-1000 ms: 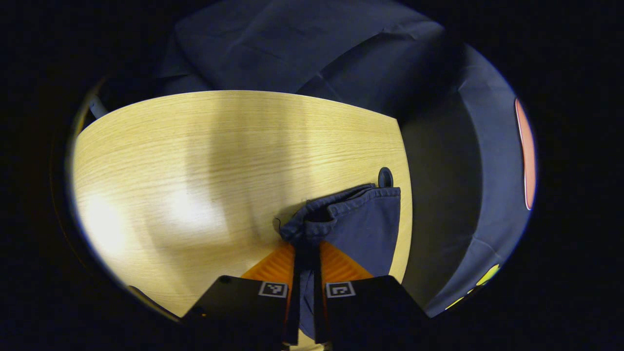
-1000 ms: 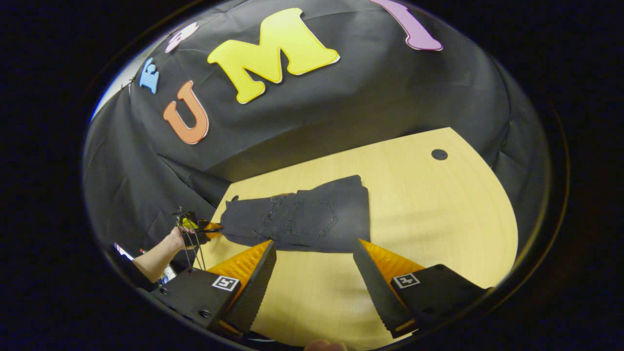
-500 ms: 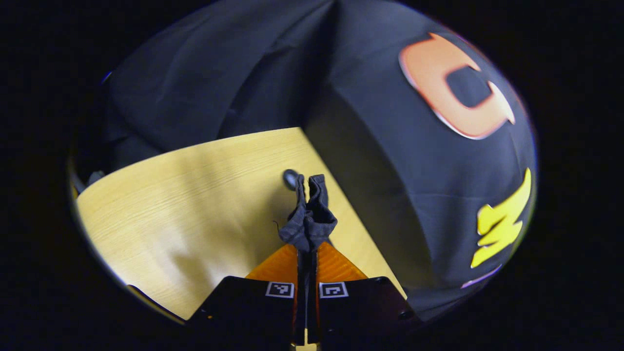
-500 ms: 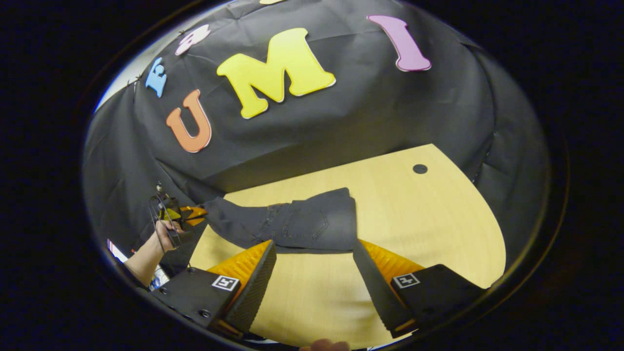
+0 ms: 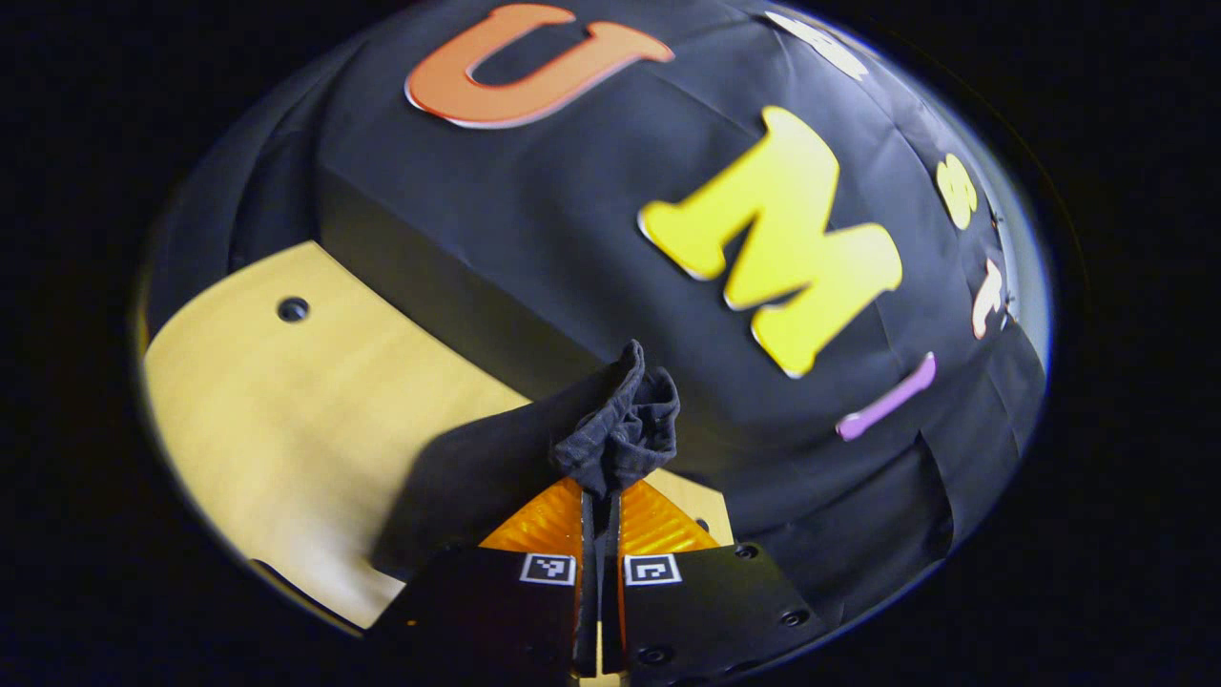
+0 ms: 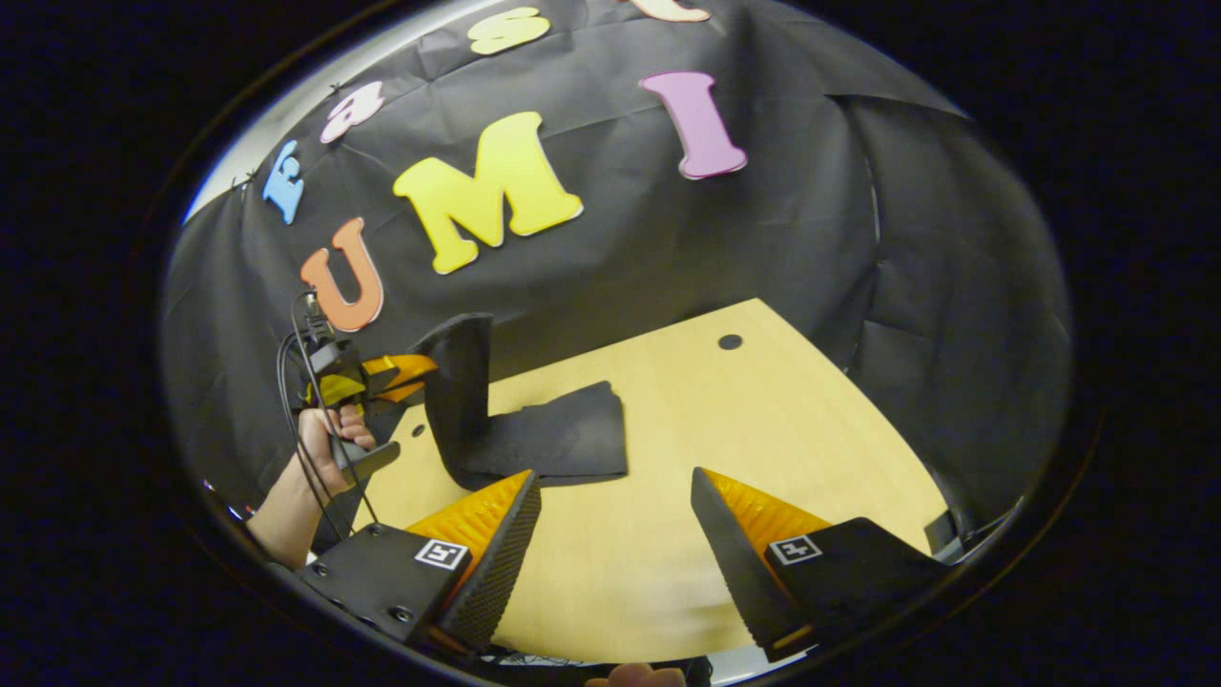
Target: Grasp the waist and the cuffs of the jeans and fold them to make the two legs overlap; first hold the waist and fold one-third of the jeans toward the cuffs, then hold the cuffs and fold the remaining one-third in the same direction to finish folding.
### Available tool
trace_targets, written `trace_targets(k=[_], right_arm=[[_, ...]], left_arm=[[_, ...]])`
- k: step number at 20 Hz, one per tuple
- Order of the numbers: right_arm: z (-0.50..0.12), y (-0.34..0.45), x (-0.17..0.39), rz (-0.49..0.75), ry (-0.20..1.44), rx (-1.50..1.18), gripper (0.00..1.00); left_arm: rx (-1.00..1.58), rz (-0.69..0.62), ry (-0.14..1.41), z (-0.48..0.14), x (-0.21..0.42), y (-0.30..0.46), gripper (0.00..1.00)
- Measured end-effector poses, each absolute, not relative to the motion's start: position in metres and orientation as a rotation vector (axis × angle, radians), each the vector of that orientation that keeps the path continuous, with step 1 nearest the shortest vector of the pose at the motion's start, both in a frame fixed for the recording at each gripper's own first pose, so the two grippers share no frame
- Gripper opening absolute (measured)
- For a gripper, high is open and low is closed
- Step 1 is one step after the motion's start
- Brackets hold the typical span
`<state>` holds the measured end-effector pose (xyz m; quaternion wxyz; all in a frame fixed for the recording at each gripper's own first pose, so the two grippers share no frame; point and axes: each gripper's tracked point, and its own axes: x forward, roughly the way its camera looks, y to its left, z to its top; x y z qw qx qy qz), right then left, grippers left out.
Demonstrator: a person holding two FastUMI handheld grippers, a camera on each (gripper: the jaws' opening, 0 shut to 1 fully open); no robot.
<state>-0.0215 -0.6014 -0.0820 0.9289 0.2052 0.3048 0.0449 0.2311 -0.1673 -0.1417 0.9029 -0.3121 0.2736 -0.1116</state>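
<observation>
- My left gripper (image 5: 598, 496) has its orange fingers (image 5: 544, 523) squeezed almost together, with only a thin slit between them.
- A bunched end of the jeans (image 5: 618, 429) is pinched in that slit, and both fingers press on it. The dark cloth puffs out in a crumpled knot just past my fingertips.
- I cannot tell from the knot if this end is the waist or the cuffs.
- In the right gripper view, my left gripper (image 6: 401, 374) is far off to the left, held up above the tabletop (image 6: 763, 420). My hand (image 6: 324, 448) wraps its handle from below, and a black cable (image 6: 298, 382) loops by it.
- From those far fingers the jeans (image 6: 534, 439) rise in a tall strip and then bend. The rest lies flat on the tabletop, running long toward the right, just past my right gripper's near finger.
- My right gripper (image 6: 615, 534) is wide open. Its two orange fingers (image 6: 477, 525) stand well apart and hold nothing.
- The bare tabletop shows in the gap between them. The flat end of the jeans lies just ahead of the left finger, and I cannot tell if they touch.
- My right gripper sits low and near the front edge of the tabletop, looking across it toward the black cloth wall (image 6: 763, 210).
- A small dark hole (image 6: 730, 342) sits in the tabletop far ahead, to the right of the jeans.
</observation>
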Motion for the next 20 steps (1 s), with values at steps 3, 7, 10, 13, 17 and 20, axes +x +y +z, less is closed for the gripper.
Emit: trace_targets(k=[3,7,10,13,17,20], right_arm=[[-0.097,-0.64,-0.044,0.006,0.651,0.433,0.98],[-0.11,-0.677,-0.063,-0.086,0.672,0.467,0.98],[-0.115,-0.69,-0.065,-0.113,0.676,0.49,0.98],[-0.117,-0.692,-0.063,-0.102,0.678,0.484,0.98],[-0.118,-0.677,-0.049,-0.064,0.683,0.477,0.98],[-0.114,-0.669,-0.044,-0.039,0.67,0.469,0.98]], left_arm=[[-0.517,-0.239,0.65,-0.207,0.225,-0.213,0.05],[-0.372,-0.187,0.743,-0.28,0.218,-0.216,0.05],[-0.323,-0.142,0.792,-0.311,0.217,-0.193,0.05],[-0.381,-0.117,0.825,-0.315,0.22,-0.162,0.06],[-0.394,-0.121,0.857,-0.316,0.219,-0.163,0.26],[-0.345,-0.162,0.837,-0.298,0.21,-0.174,0.7]])
